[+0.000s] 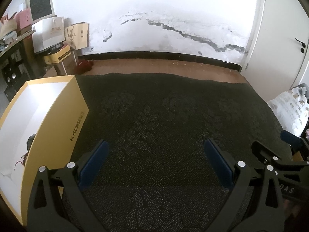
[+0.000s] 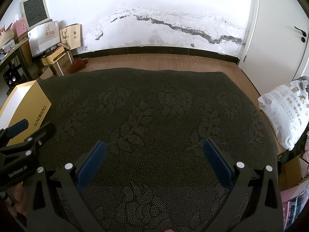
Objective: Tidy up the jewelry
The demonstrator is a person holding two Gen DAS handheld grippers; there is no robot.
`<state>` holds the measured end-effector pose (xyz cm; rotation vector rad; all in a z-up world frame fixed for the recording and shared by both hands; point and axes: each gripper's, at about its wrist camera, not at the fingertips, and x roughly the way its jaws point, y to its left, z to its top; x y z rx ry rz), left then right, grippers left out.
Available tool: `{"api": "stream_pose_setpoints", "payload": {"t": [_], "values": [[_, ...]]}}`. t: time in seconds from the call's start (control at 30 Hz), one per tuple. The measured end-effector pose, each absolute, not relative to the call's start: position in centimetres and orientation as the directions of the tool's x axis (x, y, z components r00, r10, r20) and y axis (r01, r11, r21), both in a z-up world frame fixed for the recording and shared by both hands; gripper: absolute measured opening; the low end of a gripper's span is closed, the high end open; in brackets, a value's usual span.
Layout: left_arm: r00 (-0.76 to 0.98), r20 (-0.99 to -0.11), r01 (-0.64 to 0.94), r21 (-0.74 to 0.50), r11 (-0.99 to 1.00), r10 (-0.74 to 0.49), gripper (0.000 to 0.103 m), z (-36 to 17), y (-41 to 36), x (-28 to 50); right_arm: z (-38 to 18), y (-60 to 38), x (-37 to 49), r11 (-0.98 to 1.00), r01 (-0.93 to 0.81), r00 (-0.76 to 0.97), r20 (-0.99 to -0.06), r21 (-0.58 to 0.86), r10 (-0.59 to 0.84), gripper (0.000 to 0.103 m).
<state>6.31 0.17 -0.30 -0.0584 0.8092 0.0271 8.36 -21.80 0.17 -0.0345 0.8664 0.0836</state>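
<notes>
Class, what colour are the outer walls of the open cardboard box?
Yellow outer walls, white inside; clearest in the left wrist view.

The left gripper (image 1: 155,162) hangs wide apart over the dark dotted cloth (image 1: 164,116) — empty; the yellow box (image 1: 58,116) beside it holds a beaded bracelet (image 1: 24,157).

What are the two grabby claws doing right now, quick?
Left gripper: open, holding nothing, above the dark dotted floral cloth.
Right gripper: open, holding nothing, above the same cloth.
</notes>
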Motion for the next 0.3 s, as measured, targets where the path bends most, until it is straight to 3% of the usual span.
{"api": "stream_pose_setpoints", "payload": {"t": [0.3], "values": [[0.676,-0.737,-0.049,-0.019,0.999,0.019,0.097,-0.39,0.12,6.61,0.14,-21.79,8.28,0.996,-0.087,0.644,-0.762,0.004,0.059,0.097]]}}
